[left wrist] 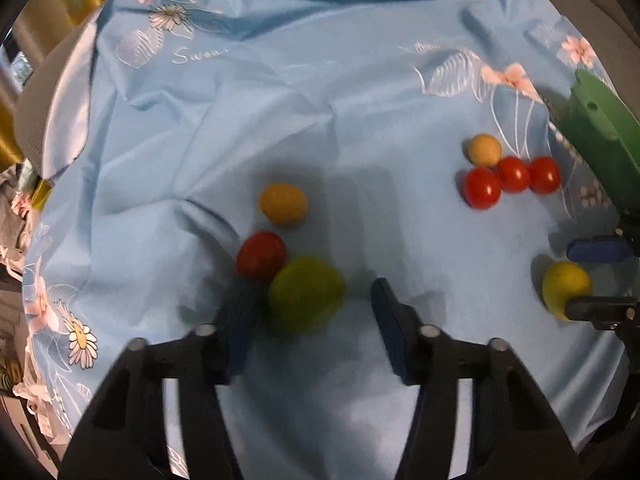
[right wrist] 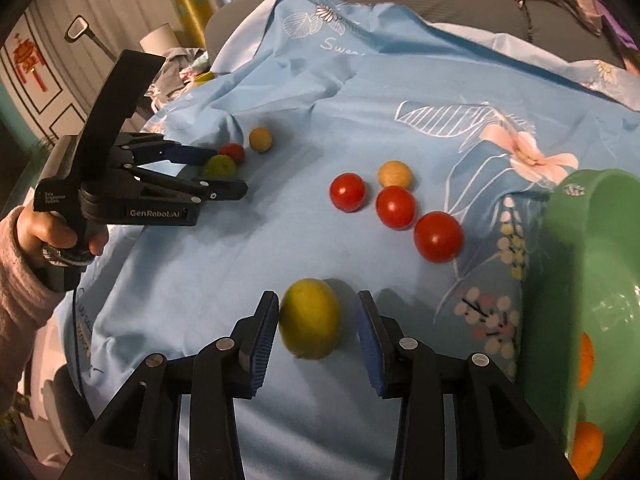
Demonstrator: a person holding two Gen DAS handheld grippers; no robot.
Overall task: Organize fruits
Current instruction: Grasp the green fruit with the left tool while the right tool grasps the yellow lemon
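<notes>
Yellow-green fruit (right wrist: 310, 317) between the right gripper's (right wrist: 316, 334) wide-spread fingers (right wrist: 262, 334), touching the left one.

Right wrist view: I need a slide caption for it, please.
Open right gripper straddles a yellow-green lemon-shaped fruit on blue floral cloth, green plastic bowl at right.

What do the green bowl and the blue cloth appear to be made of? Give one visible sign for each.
Green bowl: probably plastic with a glossy finish, since its wall shows soft reflections and even colour.
Blue cloth: thin woven fabric with a slight sheen, since it creases and folds and carries a printed flower pattern.
</notes>
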